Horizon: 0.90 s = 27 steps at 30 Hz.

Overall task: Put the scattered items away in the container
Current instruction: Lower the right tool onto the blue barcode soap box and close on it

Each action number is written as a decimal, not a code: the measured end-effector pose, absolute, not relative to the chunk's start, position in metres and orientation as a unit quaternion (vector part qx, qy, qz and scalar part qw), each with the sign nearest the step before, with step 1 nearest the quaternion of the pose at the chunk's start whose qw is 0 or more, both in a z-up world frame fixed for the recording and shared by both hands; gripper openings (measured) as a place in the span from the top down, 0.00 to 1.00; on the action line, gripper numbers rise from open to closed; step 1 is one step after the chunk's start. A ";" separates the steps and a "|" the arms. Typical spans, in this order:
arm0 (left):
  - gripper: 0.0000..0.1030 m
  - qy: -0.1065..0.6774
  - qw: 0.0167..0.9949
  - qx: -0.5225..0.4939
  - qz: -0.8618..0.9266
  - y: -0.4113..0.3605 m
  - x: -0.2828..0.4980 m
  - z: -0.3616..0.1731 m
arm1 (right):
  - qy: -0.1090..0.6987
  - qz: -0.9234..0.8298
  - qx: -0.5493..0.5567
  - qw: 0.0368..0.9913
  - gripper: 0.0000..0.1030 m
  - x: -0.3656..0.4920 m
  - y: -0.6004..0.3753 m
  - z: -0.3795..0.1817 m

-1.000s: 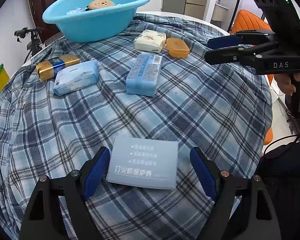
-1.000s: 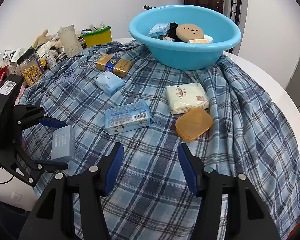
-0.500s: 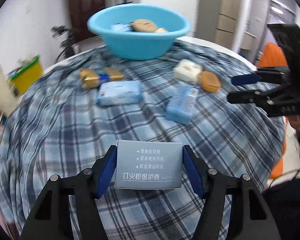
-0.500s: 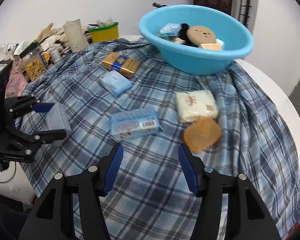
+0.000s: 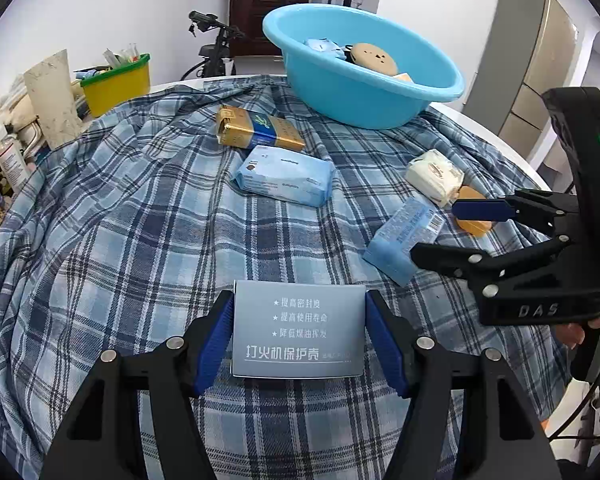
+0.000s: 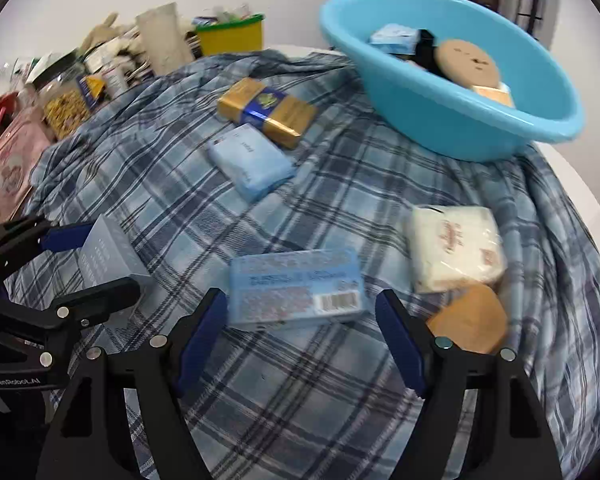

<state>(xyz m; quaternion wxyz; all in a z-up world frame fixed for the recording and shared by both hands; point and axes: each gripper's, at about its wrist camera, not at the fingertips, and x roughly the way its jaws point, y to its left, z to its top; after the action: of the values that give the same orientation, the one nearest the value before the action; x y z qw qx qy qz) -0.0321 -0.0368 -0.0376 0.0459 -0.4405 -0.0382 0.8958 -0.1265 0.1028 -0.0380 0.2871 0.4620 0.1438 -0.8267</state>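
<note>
Left hand-held gripper (image 5: 299,334) clamped on flat grey printed cardboard box (image 5: 298,330). Right hand-held gripper (image 6: 300,330) spread wide, empty, at six o'clock of light-blue barcoded packet (image 6: 296,288).

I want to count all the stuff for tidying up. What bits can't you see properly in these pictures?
- Orange case: left wrist view, partly behind the right gripper.
- Blue basin contents: both views, the wall hides the lower items.
- Blue barcode pack: right wrist view, print blurred.
- Grey box: left wrist view, sides covered by the left gripper.
</note>
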 end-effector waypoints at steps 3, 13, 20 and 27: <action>0.35 -0.042 0.043 -0.442 0.895 -0.038 -0.033 -0.039 | 0.157 -0.826 0.458 0.290 0.21 -0.129 0.096 -0.042; 0.35 -0.047 0.045 -0.449 0.891 -0.038 -0.034 -0.042 | 0.188 -0.810 0.461 0.311 0.15 -0.141 0.089 -0.053; 0.35 -0.047 0.047 -0.452 0.889 -0.036 -0.034 -0.044 | 0.188 -0.810 0.449 0.326 0.25 -0.134 0.097 -0.052; 0.35 -0.045 0.047 -0.443 0.894 -0.032 -0.034 -0.039 | 0.137 -0.838 0.435 0.300 0.26 -0.114 0.120 -0.037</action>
<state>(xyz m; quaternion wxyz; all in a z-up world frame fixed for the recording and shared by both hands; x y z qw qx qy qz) -0.0343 -0.0318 -0.0390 0.0475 -0.4430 -0.0454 0.8941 -0.1145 0.1197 -0.0365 0.3001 0.4350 0.1373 -0.8378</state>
